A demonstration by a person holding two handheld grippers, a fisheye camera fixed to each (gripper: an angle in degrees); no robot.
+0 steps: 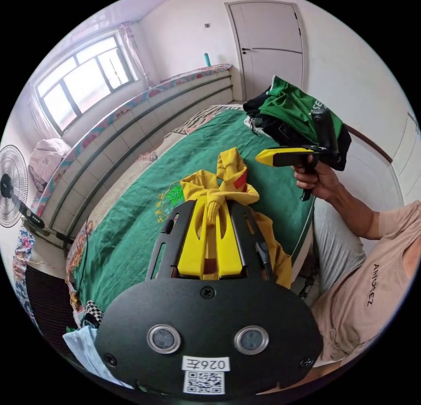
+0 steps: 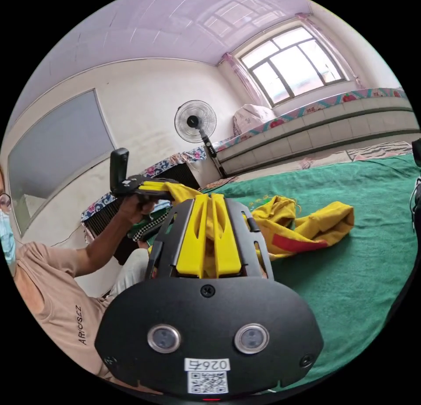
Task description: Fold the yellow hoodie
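Observation:
The yellow hoodie (image 1: 228,168) lies bunched on a green blanket (image 1: 140,229), with a red patch showing. My left gripper (image 1: 213,199) is shut on a sleeve-like part of it, which is lifted off the bed. From the right gripper view, that left gripper (image 2: 164,186) is held in a hand, with yellow cloth trailing from its tip down to the hoodie (image 2: 307,225). My right gripper (image 2: 210,199) has its jaws together. In the left gripper view it (image 1: 263,157) hovers above the blanket, to the right of the hoodie, with nothing in it.
A pile of green and dark clothes (image 1: 294,111) sits at the bed's far end near a door (image 1: 272,50). A standing fan (image 2: 195,121) is by the window wall. The person sits at the bed's edge. Bare blanket (image 2: 359,282) lies around the hoodie.

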